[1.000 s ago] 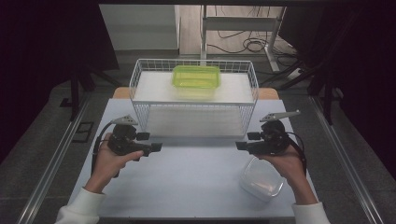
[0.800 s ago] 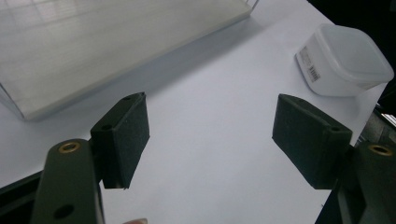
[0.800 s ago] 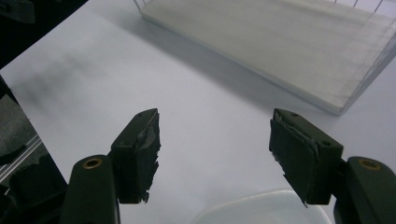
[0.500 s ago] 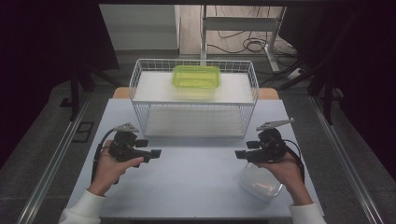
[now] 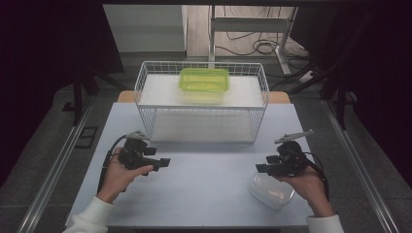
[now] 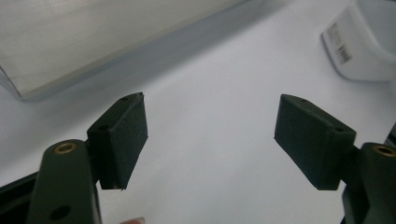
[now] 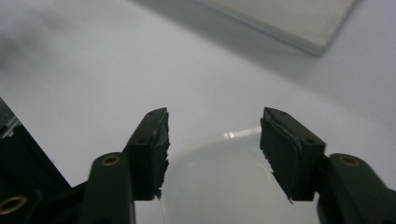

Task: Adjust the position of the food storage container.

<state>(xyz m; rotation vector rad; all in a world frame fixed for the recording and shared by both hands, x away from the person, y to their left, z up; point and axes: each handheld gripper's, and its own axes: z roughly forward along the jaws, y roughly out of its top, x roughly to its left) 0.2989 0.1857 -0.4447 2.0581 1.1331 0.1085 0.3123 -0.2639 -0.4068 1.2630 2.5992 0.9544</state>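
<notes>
The clear plastic container (image 5: 272, 190) is parked near the right front of the table (image 5: 204, 194), right under the right gripper (image 5: 262, 169), so that hand is obviously the closer one. Its jaws have just been closing in, but they're seen still apart, straddling the container's rim with a gap left on each side; contact looks absent, though the right gripper view is a bit murky. The left gripper (image 5: 165, 162) is held well off to the left, jaws spread wide, nothing between them.

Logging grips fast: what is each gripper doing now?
Left gripper: open, holding nothing.
Right gripper: open, jaws just closing some, above the clear container.
</notes>
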